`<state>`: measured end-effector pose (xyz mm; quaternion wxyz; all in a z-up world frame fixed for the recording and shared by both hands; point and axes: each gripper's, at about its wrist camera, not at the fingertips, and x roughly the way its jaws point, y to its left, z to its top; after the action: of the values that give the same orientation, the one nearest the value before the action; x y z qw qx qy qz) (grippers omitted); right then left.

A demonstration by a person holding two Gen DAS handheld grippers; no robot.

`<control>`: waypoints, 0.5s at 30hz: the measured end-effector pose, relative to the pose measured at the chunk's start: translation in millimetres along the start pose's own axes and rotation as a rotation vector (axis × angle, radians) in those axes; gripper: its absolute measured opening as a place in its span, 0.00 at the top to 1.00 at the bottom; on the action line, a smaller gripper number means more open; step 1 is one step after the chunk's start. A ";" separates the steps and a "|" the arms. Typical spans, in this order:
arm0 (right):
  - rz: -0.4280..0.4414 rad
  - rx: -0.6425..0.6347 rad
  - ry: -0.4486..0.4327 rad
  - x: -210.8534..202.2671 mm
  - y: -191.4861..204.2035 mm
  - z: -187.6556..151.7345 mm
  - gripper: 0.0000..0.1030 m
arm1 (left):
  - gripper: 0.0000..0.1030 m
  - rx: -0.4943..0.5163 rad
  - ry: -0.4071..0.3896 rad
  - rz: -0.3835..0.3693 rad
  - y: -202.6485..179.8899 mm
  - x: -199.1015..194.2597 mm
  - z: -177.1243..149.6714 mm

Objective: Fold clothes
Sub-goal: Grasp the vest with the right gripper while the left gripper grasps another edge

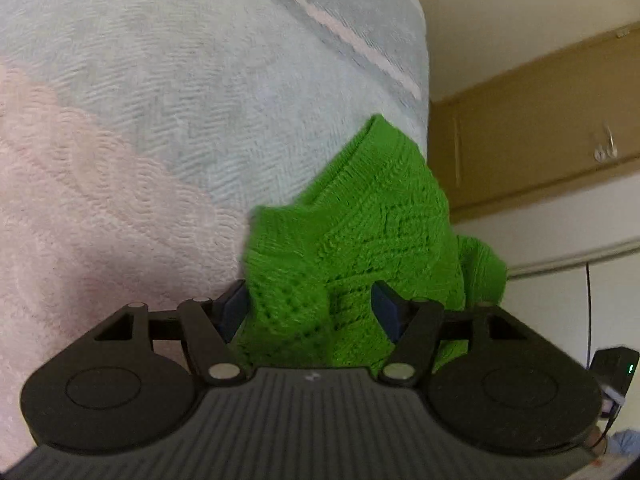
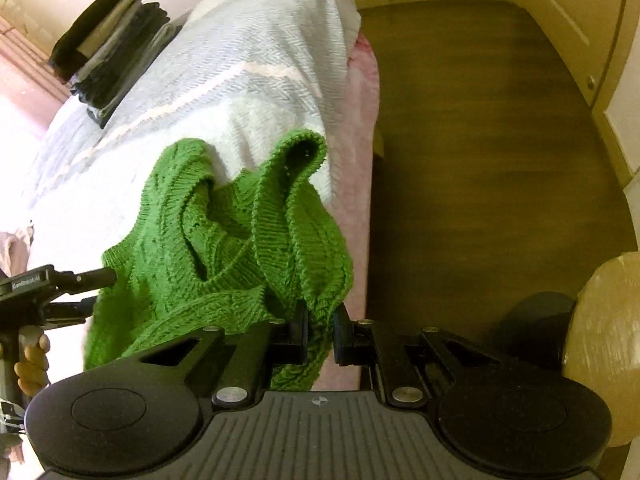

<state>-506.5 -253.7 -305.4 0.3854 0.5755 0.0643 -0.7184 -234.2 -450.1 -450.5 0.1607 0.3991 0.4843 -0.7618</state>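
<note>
The green knit sweater (image 2: 224,240) is gripped bunched between both pairs of jaws, left gripper (image 1: 310,312) on a thick wad, right gripper (image 2: 320,332) clenched thin; spreading it over the bed (image 2: 224,80) ahead is judged next

Green knit sweater (image 2: 224,248), bunched, lifted above bed

A bed (image 2: 248,92) carries everything, covered by a pale blue and white woven blanket (image 1: 168,92) with thin pink stripes and a pink patch. A pink sheet (image 2: 366,128) shows along the edge of the bed beside the brown wooden floor (image 2: 480,128). A green knitted sweater (image 2: 224,236) lies bunched near that edge, partly lifted off the blanket. At the far end, well apart from the sweater, stands a stack of folded clothes (image 2: 108,40) in dark and light colours.
</note>
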 end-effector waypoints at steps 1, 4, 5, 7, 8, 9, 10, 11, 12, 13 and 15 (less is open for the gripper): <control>-0.001 -0.009 0.005 0.0 1.5 1.1 0.92 | 0.40 0.012 -0.008 0.041 1.1 -3.7 -2.3; 0.000 -0.038 0.011 1.3 6.6 2.3 0.92 | 0.40 0.017 -0.031 0.094 6.8 -17.5 -4.3; 0.000 -0.043 0.012 3.0 7.6 2.1 0.92 | 0.40 0.011 -0.039 0.091 7.2 -19.8 -4.7; -0.008 -0.042 0.017 8.6 10.0 3.5 0.92 | 0.40 0.025 -0.040 0.093 2.4 -16.7 -1.4; -0.009 -0.038 0.017 9.3 10.3 3.8 0.92 | 0.40 0.041 -0.038 0.103 -2.3 -9.8 -0.5; -0.009 -0.038 0.015 9.3 11.1 3.9 0.92 | 0.42 0.056 -0.035 0.110 -5.6 -4.7 -0.8; -0.007 -0.042 0.010 6.8 12.1 3.3 0.92 | 0.70 0.065 -0.035 0.123 -8.8 4.7 0.3; -0.002 -0.049 0.003 3.6 13.4 2.9 0.92 | 0.85 0.073 -0.042 0.145 -11.7 11.6 -0.9; 0.006 -0.061 -0.013 -0.5 16.2 3.4 0.92 | 0.87 0.073 -0.049 0.157 -14.3 13.6 -2.5; 0.016 -0.082 -0.041 -7.8 20.4 3.4 0.92 | 0.88 0.075 -0.075 0.163 -17.1 9.1 -5.9; 0.035 -0.140 -0.089 -22.4 32.1 3.4 0.93 | 0.89 0.113 -0.170 0.176 -27.8 -13.8 -16.5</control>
<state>-488.1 -267.0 -273.3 0.4396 0.5155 0.0871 -0.7303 -235.6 -424.4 -426.5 0.2445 0.3823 0.3882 -0.8021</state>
